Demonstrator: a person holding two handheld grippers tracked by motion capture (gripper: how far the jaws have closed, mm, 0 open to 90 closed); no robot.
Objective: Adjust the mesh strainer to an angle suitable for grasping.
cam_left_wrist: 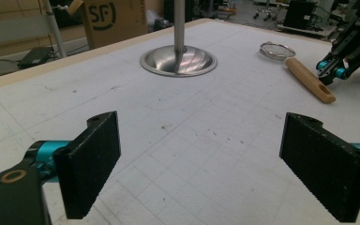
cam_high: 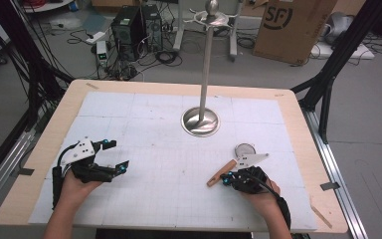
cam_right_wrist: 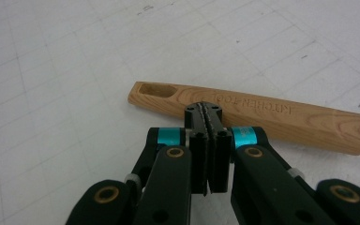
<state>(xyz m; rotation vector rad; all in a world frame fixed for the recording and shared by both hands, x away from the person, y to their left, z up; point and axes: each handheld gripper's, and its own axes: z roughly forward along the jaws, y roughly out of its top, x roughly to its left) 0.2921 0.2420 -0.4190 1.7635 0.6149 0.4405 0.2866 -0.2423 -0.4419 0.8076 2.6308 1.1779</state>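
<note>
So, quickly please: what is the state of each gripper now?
Left gripper: open, holding nothing.
Right gripper: shut, empty, just beside the wooden handle.

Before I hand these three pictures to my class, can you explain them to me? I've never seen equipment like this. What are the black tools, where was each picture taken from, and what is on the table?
A person sits at a table holding a hand-operated gripper in each hand; there is no robot arm. One picture looks down from above. The other two come from small cameras riding on each gripper.

The left gripper is open, its black fingers wide apart over bare table. The right gripper is shut on nothing, its tips just short of a strainer's wooden handle.

On the table lie that small mesh strainer and a metal stand, a round base with a tall pole. Nothing is held.
</note>
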